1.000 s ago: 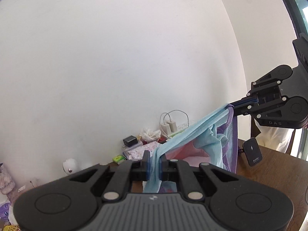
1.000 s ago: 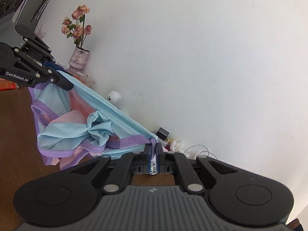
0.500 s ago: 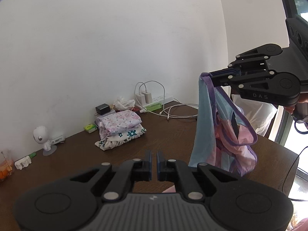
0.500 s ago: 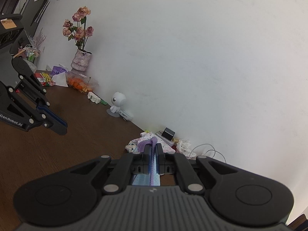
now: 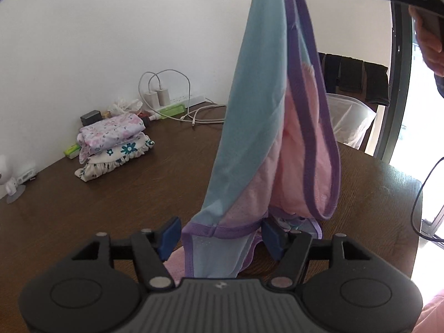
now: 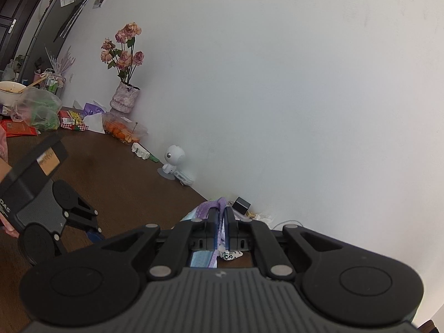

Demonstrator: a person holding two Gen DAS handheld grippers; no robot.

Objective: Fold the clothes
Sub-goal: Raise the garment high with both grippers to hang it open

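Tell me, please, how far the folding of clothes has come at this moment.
Done: two folded floral garments lie stacked by the wall. In hand: the right gripper pinches the blue-pink garment, which hangs; the open left gripper brackets its lower hem. Left: folding this one and stacking it.

I see a big white wall (image 6: 277, 83) behind my brown wooden desk (image 5: 111, 199). Bright light comes in through a tall window (image 5: 421, 111) with a dark frame. A chair (image 5: 352, 83) stands by it. Far off there is a dark door (image 6: 11, 14). Pink flowers stand in a vase (image 6: 125, 100).
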